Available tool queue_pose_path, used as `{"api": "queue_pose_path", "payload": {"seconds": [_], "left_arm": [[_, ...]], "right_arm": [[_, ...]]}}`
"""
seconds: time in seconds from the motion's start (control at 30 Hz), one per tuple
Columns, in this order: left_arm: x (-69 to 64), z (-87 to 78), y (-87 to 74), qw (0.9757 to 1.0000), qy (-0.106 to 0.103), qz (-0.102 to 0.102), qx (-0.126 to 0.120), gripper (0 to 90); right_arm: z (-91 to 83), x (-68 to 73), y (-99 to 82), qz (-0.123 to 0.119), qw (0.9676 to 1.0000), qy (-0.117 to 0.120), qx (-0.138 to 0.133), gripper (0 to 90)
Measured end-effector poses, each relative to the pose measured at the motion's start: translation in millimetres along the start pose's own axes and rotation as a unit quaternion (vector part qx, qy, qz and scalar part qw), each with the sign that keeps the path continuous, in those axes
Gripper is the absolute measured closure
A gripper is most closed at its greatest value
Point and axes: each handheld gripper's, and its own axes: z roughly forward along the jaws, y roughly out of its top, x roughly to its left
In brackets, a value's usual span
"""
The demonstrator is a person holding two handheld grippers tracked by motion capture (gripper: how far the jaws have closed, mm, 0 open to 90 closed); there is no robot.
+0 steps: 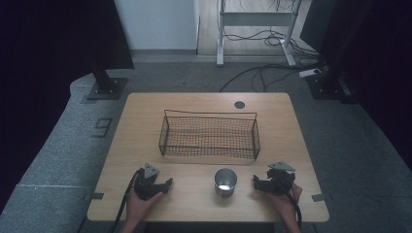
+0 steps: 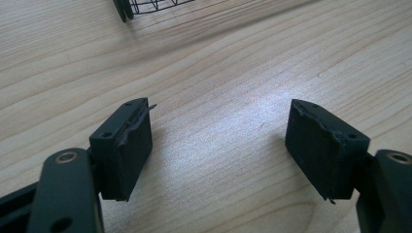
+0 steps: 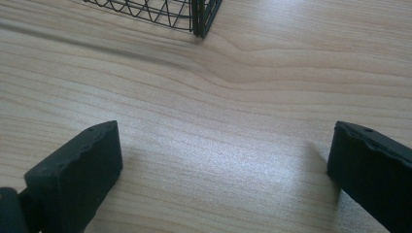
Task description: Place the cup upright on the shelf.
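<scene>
A small metal cup (image 1: 225, 182) stands upright near the table's front edge, between my two grippers. Behind it, mid-table, sits a black wire basket (image 1: 209, 135) with nothing in it. My left gripper (image 1: 167, 183) rests on the wood to the cup's left, jaws open and apart from the cup. In the left gripper view the left gripper (image 2: 218, 141) has bare table between its pads, with a corner of the basket (image 2: 145, 6) at the top. To the cup's right my right gripper (image 1: 255, 182) lies open; the right gripper (image 3: 223, 160) frames bare wood, the basket (image 3: 160, 12) corner ahead.
The wooden table (image 1: 141, 121) has a round grommet hole (image 1: 239, 104) at its back right. Black stands (image 1: 104, 85) and cables (image 1: 262, 73) lie on the grey floor beyond the table. A white desk frame (image 1: 255, 29) stands farther back.
</scene>
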Motion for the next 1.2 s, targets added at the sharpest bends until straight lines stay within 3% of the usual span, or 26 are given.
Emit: {"api": "queue_pose_path", "payload": {"seconds": [0.47,0.9,1.2], "left_arm": [[0.2,0.0,0.0,1.0,-0.001,0.0,0.0,25.0],[0.3,0.1,0.1,1.0,-0.001,-0.001,0.0,24.9],[0.3,0.1,0.1,1.0,-0.001,-0.001,0.0,24.9]], "right_arm": [[-3.8,-0.9,-1.1,0.003,1.0,0.0,-0.002,4.6],[-29.6,6.8,5.9,0.015,0.9979,0.031,-0.055,10.2],[-50.6,21.8,14.3,-0.005,0.9946,0.056,-0.088,11.6]]}}
